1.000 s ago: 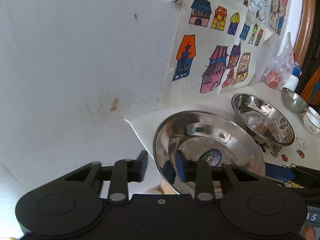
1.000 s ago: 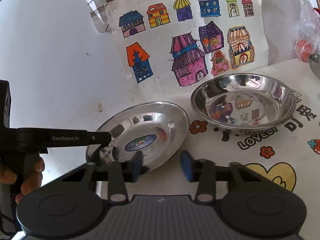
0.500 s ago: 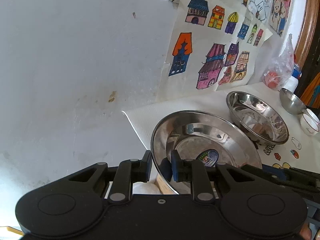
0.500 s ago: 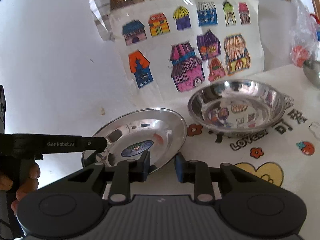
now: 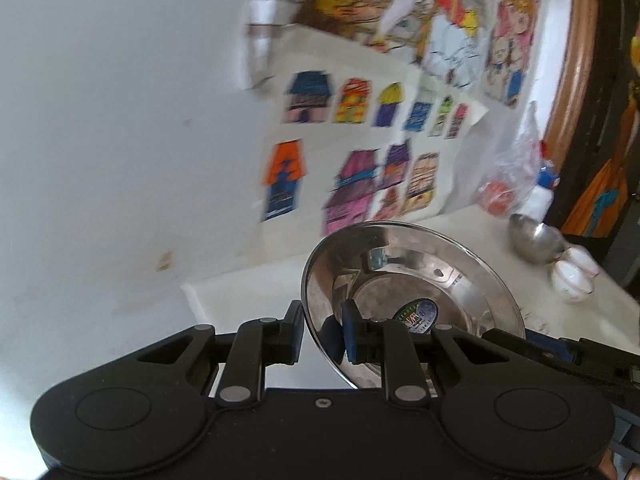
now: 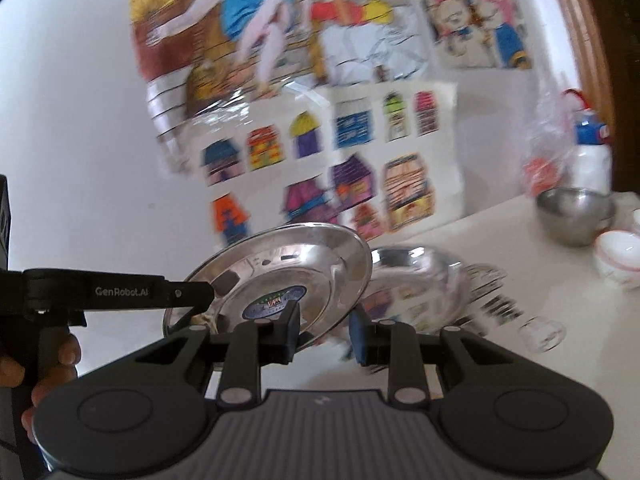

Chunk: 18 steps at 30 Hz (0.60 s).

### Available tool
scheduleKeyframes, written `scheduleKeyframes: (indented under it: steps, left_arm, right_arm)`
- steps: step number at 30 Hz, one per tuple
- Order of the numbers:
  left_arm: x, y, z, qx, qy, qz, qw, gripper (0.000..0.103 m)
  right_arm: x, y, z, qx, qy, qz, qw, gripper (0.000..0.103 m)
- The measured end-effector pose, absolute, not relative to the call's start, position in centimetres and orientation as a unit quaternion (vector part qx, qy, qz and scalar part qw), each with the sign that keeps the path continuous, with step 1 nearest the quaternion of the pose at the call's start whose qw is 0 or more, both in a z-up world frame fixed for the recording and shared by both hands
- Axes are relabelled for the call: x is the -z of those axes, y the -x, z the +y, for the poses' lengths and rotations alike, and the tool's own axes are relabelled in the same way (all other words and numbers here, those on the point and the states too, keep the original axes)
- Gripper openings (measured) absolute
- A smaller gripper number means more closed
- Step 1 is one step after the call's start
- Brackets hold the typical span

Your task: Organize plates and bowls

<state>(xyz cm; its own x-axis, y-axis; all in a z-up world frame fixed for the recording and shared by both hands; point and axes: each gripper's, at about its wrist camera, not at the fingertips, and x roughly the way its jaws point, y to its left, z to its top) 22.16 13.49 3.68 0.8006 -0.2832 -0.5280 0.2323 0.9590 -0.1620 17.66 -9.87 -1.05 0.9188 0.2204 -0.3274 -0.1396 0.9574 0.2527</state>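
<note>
The steel plate (image 5: 416, 280) is a shallow, round, mirror-bright dish with a broad flared rim and a blue-and-green oval sticker at its centre. It is off the worktop (image 6: 500, 240) and tilted, carried by both claws. The left claw (image 5: 322, 334) is clamped on the plate's near-left rim, one blue pad under the rim and one inside it. In the right wrist view the plate (image 6: 280, 272) has the left claw's black arm meeting its left edge, while the right claw (image 6: 324, 330) straddles the near rim; its pads sit slightly apart around the thin metal, and I cannot tell whether they actually press it.

Behind the lifted plate, one deeper steel bowl (image 6: 416, 280) rests on the white worktop, its polished inside mirroring the coloured drawings (the view is smeared by blur). At the far right stands one smaller, rounded steel bowl (image 6: 574, 214), and just beside it one glossy white cup (image 6: 618, 256) with a red line; another white piece at the edge is cut off. A crinkled clear plastic bag (image 6: 548, 152) and a white bottle (image 6: 592, 160) stand against the wall, which carries paper sheets of crayon houses (image 6: 348, 168).
</note>
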Motion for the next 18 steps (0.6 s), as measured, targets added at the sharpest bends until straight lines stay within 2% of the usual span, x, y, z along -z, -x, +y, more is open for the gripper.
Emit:
scheduleKeyframes:
  steps: [10, 18]
  left_arm:
    - [-2.7, -27.4, 6.5, 0.178, 0.052, 0.289, 0.939, 0.021]
    - [-0.8, -30.8, 4.4, 0.169, 0.048, 0.316, 0.932, 0.022]
  right_arm:
    - [2.0, -22.4, -14.8, -0.045, -0.091, 0.2, 0.974, 0.031]
    - [3.7, -24.9, -15.3, -0.045, -0.089, 0.221, 0.97, 0.031]
